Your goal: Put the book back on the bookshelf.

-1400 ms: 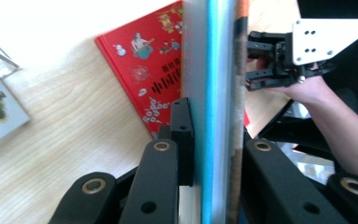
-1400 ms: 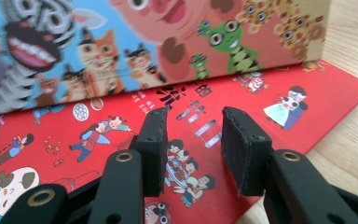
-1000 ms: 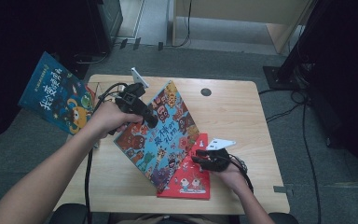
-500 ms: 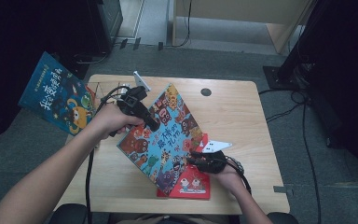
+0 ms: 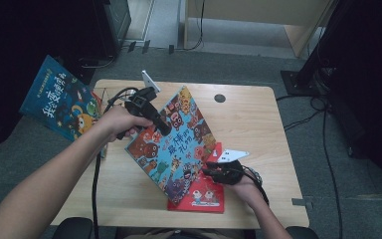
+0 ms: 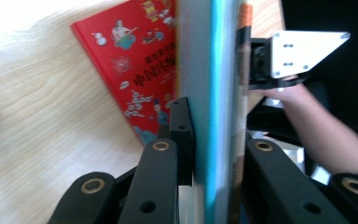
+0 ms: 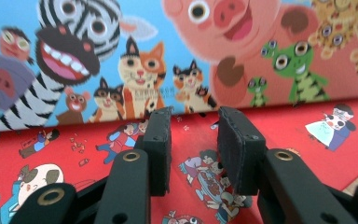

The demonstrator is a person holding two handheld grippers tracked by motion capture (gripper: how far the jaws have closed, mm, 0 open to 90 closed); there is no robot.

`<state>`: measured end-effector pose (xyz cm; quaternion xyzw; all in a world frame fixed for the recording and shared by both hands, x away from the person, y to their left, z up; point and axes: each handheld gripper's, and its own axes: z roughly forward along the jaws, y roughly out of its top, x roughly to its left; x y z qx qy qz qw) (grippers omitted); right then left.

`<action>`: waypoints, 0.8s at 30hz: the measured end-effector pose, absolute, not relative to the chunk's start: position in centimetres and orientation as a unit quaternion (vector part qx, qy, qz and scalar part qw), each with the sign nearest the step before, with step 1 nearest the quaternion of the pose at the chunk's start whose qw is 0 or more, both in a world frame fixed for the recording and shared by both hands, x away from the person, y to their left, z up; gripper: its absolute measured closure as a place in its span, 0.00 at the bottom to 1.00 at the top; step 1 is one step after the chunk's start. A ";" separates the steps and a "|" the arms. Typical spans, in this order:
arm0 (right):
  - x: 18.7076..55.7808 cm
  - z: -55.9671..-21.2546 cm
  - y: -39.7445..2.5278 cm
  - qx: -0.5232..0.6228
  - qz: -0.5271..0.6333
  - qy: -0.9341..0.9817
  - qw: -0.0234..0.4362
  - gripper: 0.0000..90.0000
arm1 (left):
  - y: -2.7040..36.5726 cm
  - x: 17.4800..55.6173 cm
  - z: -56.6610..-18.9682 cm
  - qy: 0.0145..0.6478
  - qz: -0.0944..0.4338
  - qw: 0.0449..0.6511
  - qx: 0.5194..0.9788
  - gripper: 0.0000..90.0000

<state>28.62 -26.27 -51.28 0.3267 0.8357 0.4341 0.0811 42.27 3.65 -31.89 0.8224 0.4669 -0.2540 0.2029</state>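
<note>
My left gripper (image 5: 162, 127) clamps the blue book (image 5: 171, 144), which hides much of the red book (image 5: 204, 196); my right gripper (image 7: 193, 140) fingers are apart, empty.

Parted tongs (image 7: 193, 149) over red book (image 7: 307, 154), animal-covered book (image 7: 168, 51) just beyond

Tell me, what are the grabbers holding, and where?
The left gripper pinches the blue animal book by its edge. The right gripper is open over the red book, holding nothing.
</note>
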 end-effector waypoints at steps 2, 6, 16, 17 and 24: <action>28.6 -51.3 -26.3 0.326 0.433 0.836 0.082 0.73 | 3.7 42.4 -31.0 0.461 -0.246 0.200 0.829 0.90; 28.6 -51.3 -26.3 0.325 0.432 0.837 0.083 0.72 | 5.0 42.9 -28.5 0.464 -0.239 0.204 0.828 0.90; 28.6 -51.3 -26.3 0.323 0.433 0.837 0.085 0.73 | 16.1 43.8 -17.9 0.520 -0.200 0.285 0.780 0.91; 28.6 -51.3 -26.3 0.322 0.433 0.838 0.085 0.73 | 17.2 43.8 -17.2 0.524 -0.195 0.291 0.777 0.91; 28.6 -51.3 -26.3 0.323 0.435 0.836 0.084 0.73 | 27.3 42.5 -14.2 0.606 -0.152 0.327 0.709 0.91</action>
